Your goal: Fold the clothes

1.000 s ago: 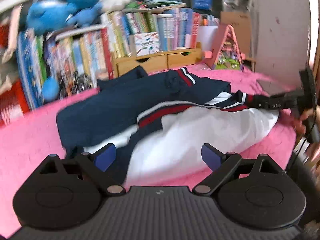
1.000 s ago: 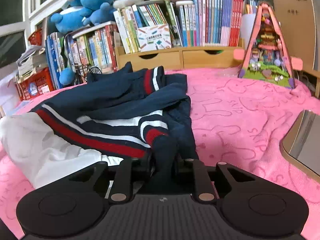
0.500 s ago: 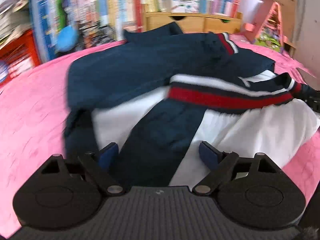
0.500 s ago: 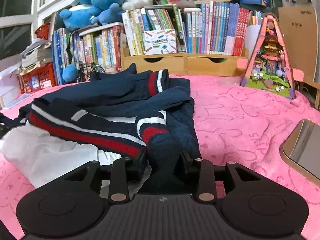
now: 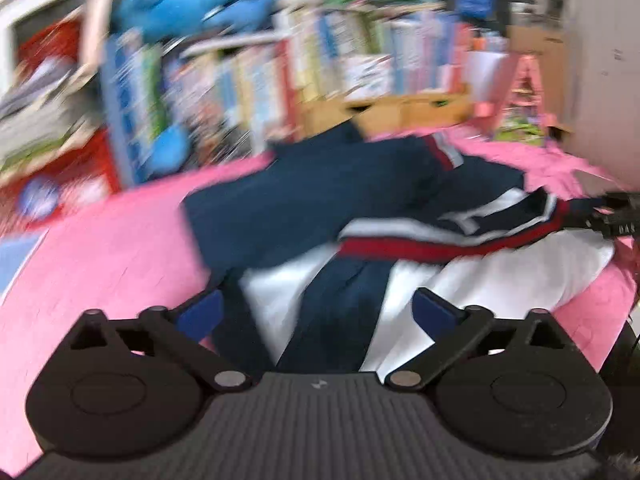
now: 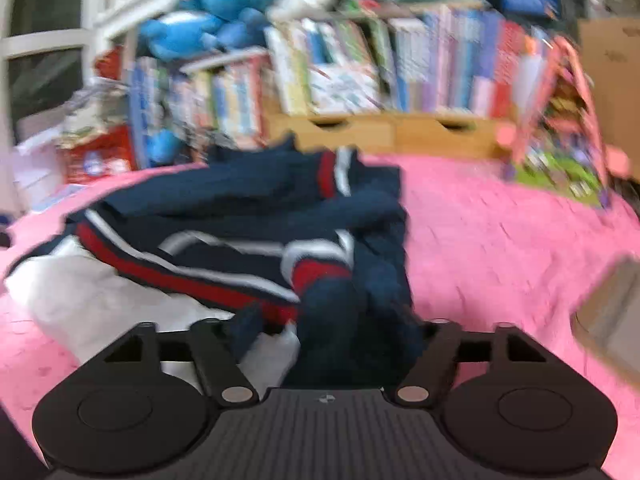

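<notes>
Pink bedding (image 6: 500, 240) covers the work surface, and behind it blurred bookshelves (image 6: 360, 72) carry books and blue plush toys (image 6: 208, 28). On the bedding lies a navy jacket (image 5: 312, 200) with red and white stripes and a white lining, bunched up and not flat.

Both views are smeared now, more than 0.5 s ago, so both grippers are moving fast. The left gripper (image 5: 318, 312) has its fingers wide apart with nothing between them; it hovers over the near navy and white part of the jacket. Compared with 0.5 s ago its view has tilted up, and more of the shelves shows.

The right gripper (image 6: 332, 320) has its fingers spread wider than 1 s ago, when they pinched the navy cuff. The navy cloth (image 6: 344, 312) fills the gap between them, but I cannot tell if it is gripped or just released. In the left view, this gripper (image 5: 616, 220) sits at the far end of the striped sleeve (image 5: 460, 240).

I judge that 1 sleeve has been drawn across the body, and the jacket is only partly folded.
</notes>
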`<action>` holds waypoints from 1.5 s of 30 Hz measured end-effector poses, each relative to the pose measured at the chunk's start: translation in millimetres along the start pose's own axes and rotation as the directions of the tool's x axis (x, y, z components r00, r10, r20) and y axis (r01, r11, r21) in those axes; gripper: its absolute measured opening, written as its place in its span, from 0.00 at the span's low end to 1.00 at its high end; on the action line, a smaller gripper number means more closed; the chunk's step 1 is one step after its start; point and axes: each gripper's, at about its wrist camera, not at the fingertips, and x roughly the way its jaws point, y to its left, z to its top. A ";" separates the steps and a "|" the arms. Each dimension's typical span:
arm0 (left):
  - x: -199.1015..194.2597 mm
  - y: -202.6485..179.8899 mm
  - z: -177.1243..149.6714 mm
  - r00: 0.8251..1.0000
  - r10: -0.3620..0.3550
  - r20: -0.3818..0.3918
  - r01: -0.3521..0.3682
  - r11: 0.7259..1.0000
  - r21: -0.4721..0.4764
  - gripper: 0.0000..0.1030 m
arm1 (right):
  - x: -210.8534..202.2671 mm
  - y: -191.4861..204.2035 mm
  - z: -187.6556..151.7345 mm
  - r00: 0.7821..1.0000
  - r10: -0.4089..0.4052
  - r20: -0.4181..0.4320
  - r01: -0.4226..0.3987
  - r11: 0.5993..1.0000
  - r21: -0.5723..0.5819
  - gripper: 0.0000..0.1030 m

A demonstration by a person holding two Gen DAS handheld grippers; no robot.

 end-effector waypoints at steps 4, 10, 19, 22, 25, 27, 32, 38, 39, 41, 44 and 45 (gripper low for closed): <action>63.0 -11.0 19.1 0.994 -0.057 -0.091 0.058 0.998 0.010 1.00 | -3.7 -3.4 19.1 0.999 0.031 0.032 -0.028 0.996 -0.084 0.80; 102.3 -15.9 5.9 0.983 -0.071 -0.170 0.070 0.997 -0.013 0.96 | -2.6 10.2 12.9 0.992 0.117 -0.037 -0.123 0.943 -0.309 0.79; 67.3 7.6 -24.2 0.985 0.098 -0.144 -0.106 0.993 -0.048 0.80 | 25.3 22.7 15.6 0.996 -0.087 0.025 0.090 0.933 -0.348 0.65; 52.4 24.6 -35.4 0.982 0.114 -0.153 -0.132 0.985 -0.113 0.81 | 38.4 19.3 21.5 0.991 -0.130 0.033 0.134 0.954 -0.270 0.69; 35.4 29.3 -40.1 0.980 0.145 -0.140 -0.162 0.980 -0.119 0.80 | 32.7 22.0 20.0 0.993 -0.095 0.065 0.109 0.958 -0.265 0.71; 21.3 31.3 -34.8 0.989 0.111 -0.096 -0.123 0.984 -0.133 0.77 | 23.1 21.2 19.6 0.995 -0.062 0.083 0.082 0.958 -0.274 0.72; 16.0 33.5 -8.0 0.993 -0.109 0.042 0.115 0.977 -0.178 0.92 | 22.4 10.1 24.8 0.999 0.030 0.021 -0.024 0.975 -0.219 0.71; 83.4 -8.3 10.5 0.971 -0.196 -0.139 0.192 0.981 -0.037 1.00 | 36.6 20.9 19.1 0.998 0.043 -0.035 -0.050 0.972 -0.228 0.67; 92.9 -15.3 11.3 0.968 -0.182 -0.175 0.183 0.983 -0.010 1.00 | 36.9 22.8 18.1 0.998 0.043 -0.038 -0.051 0.968 -0.246 0.67; 106.8 -24.5 11.7 0.970 -0.134 -0.202 0.147 0.988 0.051 1.00 | 37.6 25.9 16.2 0.998 0.044 -0.048 -0.055 0.962 -0.267 0.68; 113.5 -25.4 13.3 0.972 -0.129 -0.198 0.140 0.989 0.040 1.00 | 41.3 24.8 16.7 0.997 0.052 -0.063 -0.067 0.959 -0.274 0.71; 113.2 -22.5 14.0 0.969 -0.137 -0.204 0.144 0.989 0.022 1.00 | 43.6 23.2 18.0 0.996 0.055 -0.068 -0.071 0.960 -0.273 0.77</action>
